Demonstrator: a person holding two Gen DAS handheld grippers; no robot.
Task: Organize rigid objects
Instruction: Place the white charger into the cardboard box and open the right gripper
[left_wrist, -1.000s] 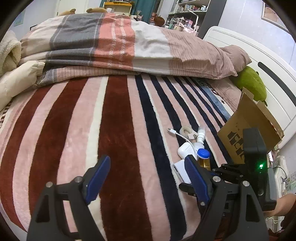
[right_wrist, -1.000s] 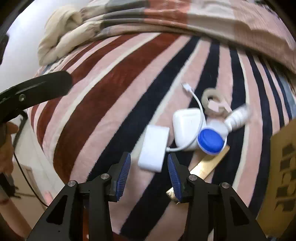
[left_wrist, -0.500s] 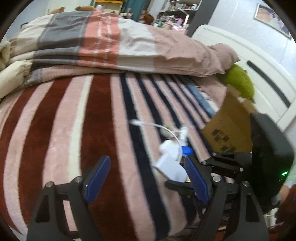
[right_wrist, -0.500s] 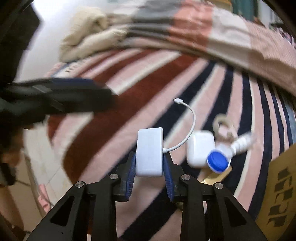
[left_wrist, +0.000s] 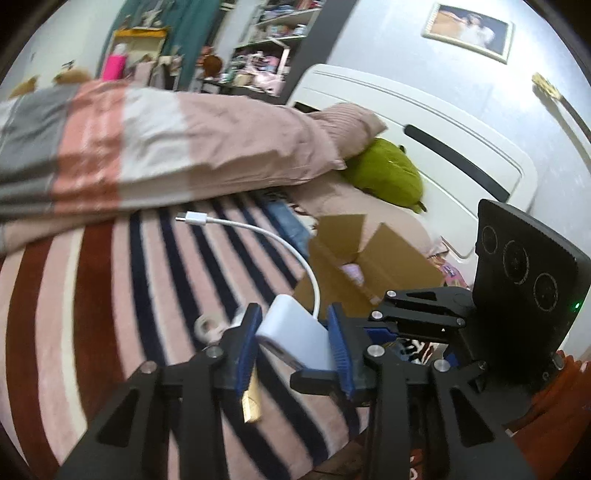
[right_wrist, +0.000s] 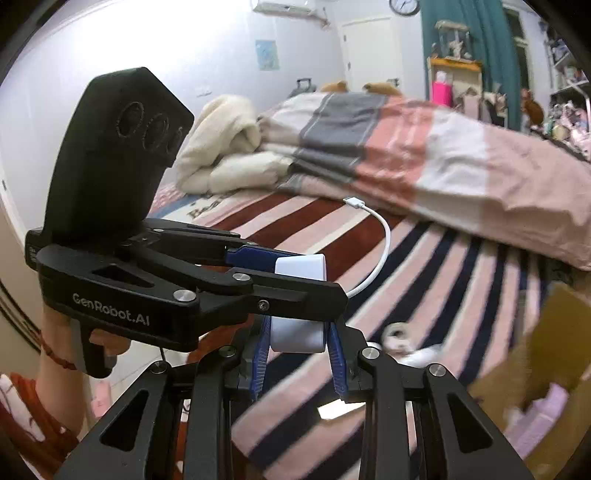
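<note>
A white adapter (left_wrist: 295, 332) with a short white cable (left_wrist: 258, 230) hangs above the striped blanket (left_wrist: 110, 295). My left gripper (left_wrist: 293, 325) has its blue pads on both flat sides of it, and its jaws are closing. My right gripper (right_wrist: 297, 339) is shut on the same adapter (right_wrist: 297, 336) from below. In the right wrist view the left gripper (right_wrist: 310, 275) reaches in from the left, crosswise over my right fingers. The cable (right_wrist: 384, 240) curls up free.
An open cardboard box (left_wrist: 388, 266) stands on the bed to the right, with something pink inside. A tape ring (left_wrist: 205, 326), a gold strip (left_wrist: 251, 402) and a blurred white case (right_wrist: 424, 356) lie on the blanket. A folded quilt (left_wrist: 147, 140) and a green plush (left_wrist: 388, 173) lie behind.
The right gripper shut on the adapter and lifted it off the blanket. Both grippers rose and tilted up. The left gripper, wide open before, has come across and shut on the adapter.
</note>
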